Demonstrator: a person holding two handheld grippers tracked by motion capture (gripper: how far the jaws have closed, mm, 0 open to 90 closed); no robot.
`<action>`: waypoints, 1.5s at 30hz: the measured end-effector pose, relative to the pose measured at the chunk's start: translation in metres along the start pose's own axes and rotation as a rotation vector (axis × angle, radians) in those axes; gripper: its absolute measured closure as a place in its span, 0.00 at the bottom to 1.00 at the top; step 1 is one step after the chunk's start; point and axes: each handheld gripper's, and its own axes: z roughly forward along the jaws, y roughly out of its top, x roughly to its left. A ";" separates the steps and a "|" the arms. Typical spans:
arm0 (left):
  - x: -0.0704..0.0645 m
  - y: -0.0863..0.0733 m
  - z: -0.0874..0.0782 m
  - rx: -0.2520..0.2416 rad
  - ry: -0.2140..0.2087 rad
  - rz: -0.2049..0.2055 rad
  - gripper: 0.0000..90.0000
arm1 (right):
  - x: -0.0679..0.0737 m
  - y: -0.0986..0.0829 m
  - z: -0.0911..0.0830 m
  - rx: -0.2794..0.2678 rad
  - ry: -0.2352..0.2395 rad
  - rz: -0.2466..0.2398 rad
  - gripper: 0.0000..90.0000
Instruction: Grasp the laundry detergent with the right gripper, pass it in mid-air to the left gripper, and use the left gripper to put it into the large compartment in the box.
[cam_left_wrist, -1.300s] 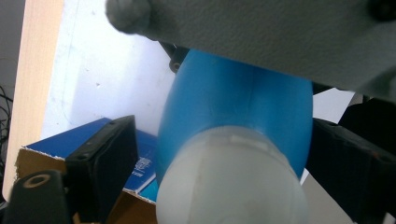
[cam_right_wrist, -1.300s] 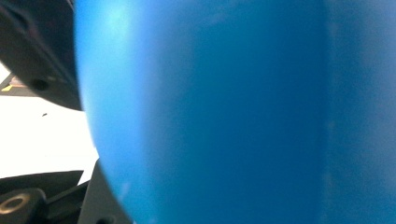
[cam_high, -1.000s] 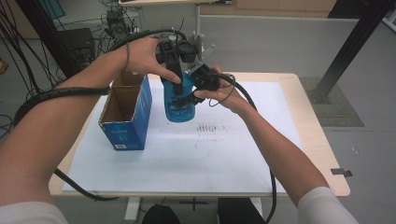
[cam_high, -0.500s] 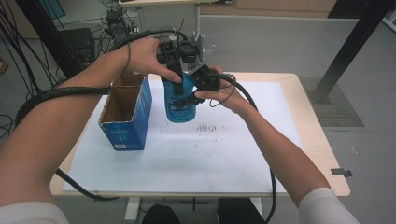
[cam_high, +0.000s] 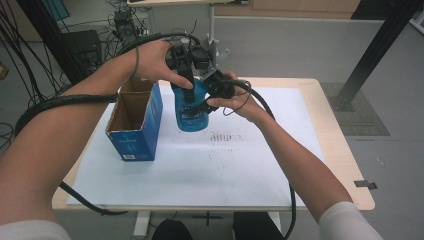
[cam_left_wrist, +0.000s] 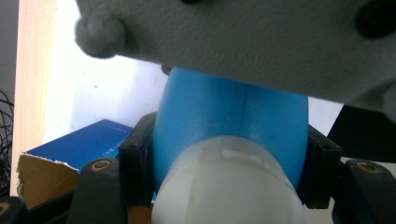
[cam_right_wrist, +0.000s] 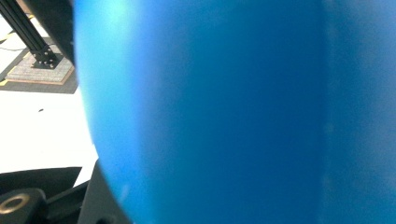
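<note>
We hold the blue bottle (cam_high: 191, 107) above the counter (cam_high: 240, 165) beside the box (cam_high: 134, 125), left gripper (cam_high: 186, 82) clamped at its neck, right gripper (cam_high: 212, 95) seemingly gripping its body; smooth, rigid plastic, probably slippery, so the neck suits best.

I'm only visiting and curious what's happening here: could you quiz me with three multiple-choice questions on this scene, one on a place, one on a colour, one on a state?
1. Where is the cardboard box?
A. on the table, at the person's left
B. on the floor
C. in the person's hand

2. What colour is the bottle?
A. red
B. blue
C. green

3. How is the left tool set?
A. wide open
B. lying on the table
C. shut on the bottle

Answers: 1 A, the box stands left of the bottle; 2 B, its body is blue; 3 C, both jaws press the bottle's neck in the left gripper view.
</note>
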 end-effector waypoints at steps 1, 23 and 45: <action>0.000 0.000 0.000 0.000 0.000 0.000 0.41 | -0.001 0.000 0.000 -0.001 -0.001 -0.012 0.48; 0.000 0.001 0.004 0.012 0.005 0.017 0.41 | 0.000 -0.003 0.003 -0.010 -0.006 -0.003 0.48; -0.002 0.002 0.003 0.009 0.017 0.026 0.41 | 0.000 -0.004 0.001 -0.007 -0.014 -0.008 0.48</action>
